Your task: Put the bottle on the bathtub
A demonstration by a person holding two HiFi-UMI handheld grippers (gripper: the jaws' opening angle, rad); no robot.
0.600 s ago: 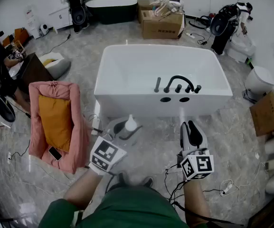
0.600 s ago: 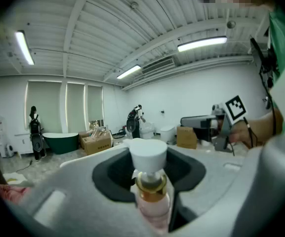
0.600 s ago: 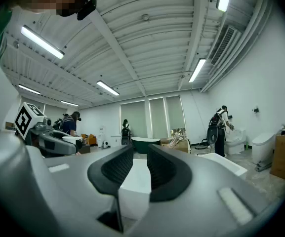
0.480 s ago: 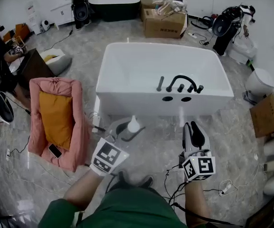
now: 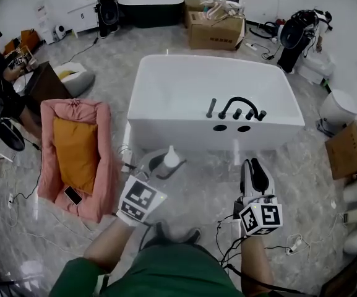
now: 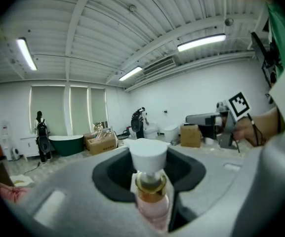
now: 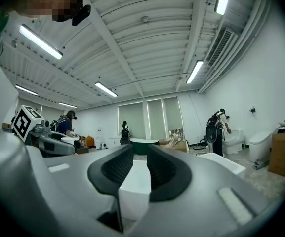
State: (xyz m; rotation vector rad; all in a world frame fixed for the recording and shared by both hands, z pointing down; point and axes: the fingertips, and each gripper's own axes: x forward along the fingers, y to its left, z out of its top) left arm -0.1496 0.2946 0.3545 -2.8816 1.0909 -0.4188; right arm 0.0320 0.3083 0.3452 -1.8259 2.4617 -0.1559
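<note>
Green top being worn, grey hand-held grippers being shown.

A green top (image 5: 166, 277) is being worn, its sleeve (image 5: 73, 278) being seen on the left arm, and dark shoes (image 5: 192, 235) are being worn below. The left hand-held gripper (image 5: 167, 164) is being shown as a smooth grey shell with black inner pads, with a marker cube (image 5: 141, 200) of black-and-white squares being borne at its rear. The right hand-held gripper (image 5: 256, 169) is being shown in the same grey, its black pads (image 7: 116, 171) being ribbed across, and a like cube (image 5: 260, 218) is being borne behind it. Thin black cables (image 5: 226, 252) are being trailed from its rear end.
</note>
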